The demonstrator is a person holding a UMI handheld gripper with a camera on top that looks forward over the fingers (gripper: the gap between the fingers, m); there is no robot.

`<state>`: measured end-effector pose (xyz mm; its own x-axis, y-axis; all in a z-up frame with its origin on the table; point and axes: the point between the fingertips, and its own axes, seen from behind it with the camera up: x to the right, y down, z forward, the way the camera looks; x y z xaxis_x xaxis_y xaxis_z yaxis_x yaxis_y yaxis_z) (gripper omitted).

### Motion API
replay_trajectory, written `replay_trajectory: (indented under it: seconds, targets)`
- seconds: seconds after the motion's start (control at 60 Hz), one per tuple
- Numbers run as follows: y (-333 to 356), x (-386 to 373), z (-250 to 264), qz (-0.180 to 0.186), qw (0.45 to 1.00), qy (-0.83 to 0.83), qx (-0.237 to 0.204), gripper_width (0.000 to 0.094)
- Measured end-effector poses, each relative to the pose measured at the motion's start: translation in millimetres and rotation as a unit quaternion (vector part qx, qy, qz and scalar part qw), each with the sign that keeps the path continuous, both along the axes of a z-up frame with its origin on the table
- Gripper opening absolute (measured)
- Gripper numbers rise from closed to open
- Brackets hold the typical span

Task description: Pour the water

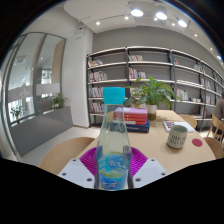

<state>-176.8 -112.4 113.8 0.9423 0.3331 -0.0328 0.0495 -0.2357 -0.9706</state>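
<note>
My gripper (112,166) is shut on a clear plastic water bottle (113,150) with a blue and yellow label. The bottle stands upright between the pink pads (89,160), and both fingers press on its sides. Its neck reaches up in front of a potted plant. A patterned mug (177,137) stands on the round wooden table (160,155), beyond the fingers and to the right. The bottle is lifted near the table's near edge; its base is hidden below the fingers.
A stack of books with a teal box (128,118) and a potted plant (152,93) stand at the table's far side. A small book (180,126) lies behind the mug. Bookshelves (150,70) line the back wall. Glass partitions (35,75) stand at left.
</note>
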Motion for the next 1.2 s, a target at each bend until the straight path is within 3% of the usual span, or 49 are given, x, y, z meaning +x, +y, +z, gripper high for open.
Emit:
replay_trajectory:
  seconds: [0.2,0.35,0.467,0.6,1.017,1.1,1.2]
  targets:
    - [98,0,37,-0.043,0.987,0.15,-0.039,0.038]
    - [162,24,59,-0.088,0.937,0.322,-0.103,0.0378]
    - [195,45,85,-0.111,0.861,0.476,-0.142,0.0379]
    - [223,77,103,-0.126,0.754,0.626,-0.157,0.0378]
    - [272,179,96,-0.174,0.418,0.88,-0.14,0.0396]
    - [275,191,94,-0.176,0.391,0.894,-0.133,0.0395]
    - [276,188,92,-0.175,0.403,0.886,-0.149,0.0395]
